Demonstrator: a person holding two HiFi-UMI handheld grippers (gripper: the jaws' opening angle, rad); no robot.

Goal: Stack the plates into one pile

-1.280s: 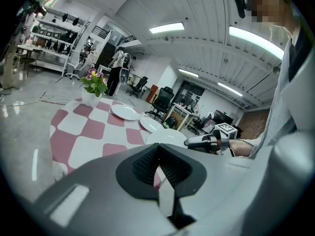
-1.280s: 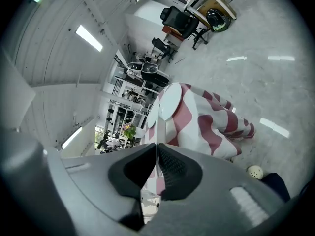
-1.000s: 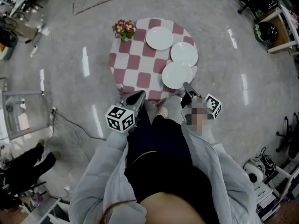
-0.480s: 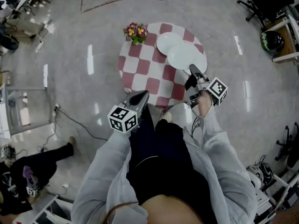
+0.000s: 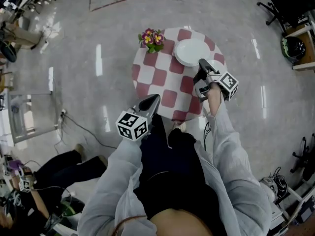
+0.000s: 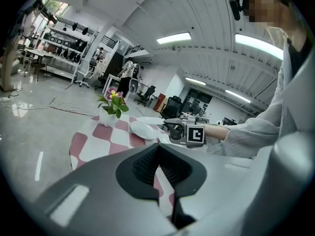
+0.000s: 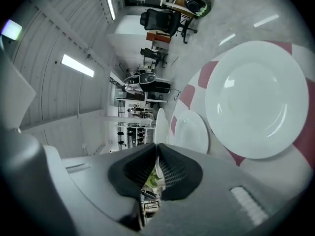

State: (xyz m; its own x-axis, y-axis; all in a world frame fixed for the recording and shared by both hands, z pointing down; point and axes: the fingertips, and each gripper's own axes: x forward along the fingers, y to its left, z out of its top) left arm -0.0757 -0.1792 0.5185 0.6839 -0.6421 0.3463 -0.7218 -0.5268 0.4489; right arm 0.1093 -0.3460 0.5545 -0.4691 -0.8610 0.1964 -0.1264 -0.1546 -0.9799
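Observation:
The round red-and-white checked table [image 5: 157, 77] carries the white plates. My right gripper [image 5: 202, 64] is shut on the rim of one white plate [image 5: 189, 50] and holds it level above the table's far right part. That held plate shows edge-on [image 7: 160, 124] between the pads in the right gripper view, with two more plates lying flat on the cloth, a near one [image 7: 258, 100] and a farther one [image 7: 192, 132]. In the left gripper view the held plate [image 6: 147, 120] hangs just above a lying plate [image 6: 142, 131]. My left gripper [image 5: 153, 100] is shut and empty at the table's near edge.
A small pot of pink and yellow flowers [image 5: 153, 37] stands at the table's far left. A person [image 5: 59, 168] sits on the floor at the lower left, beside a cable [image 5: 78, 129]. Office chairs [image 5: 288, 1] stand at the upper right.
My right gripper has carried the plate from the table's near right edge toward the far side, over the other plates. My left gripper has edged closer to the table.

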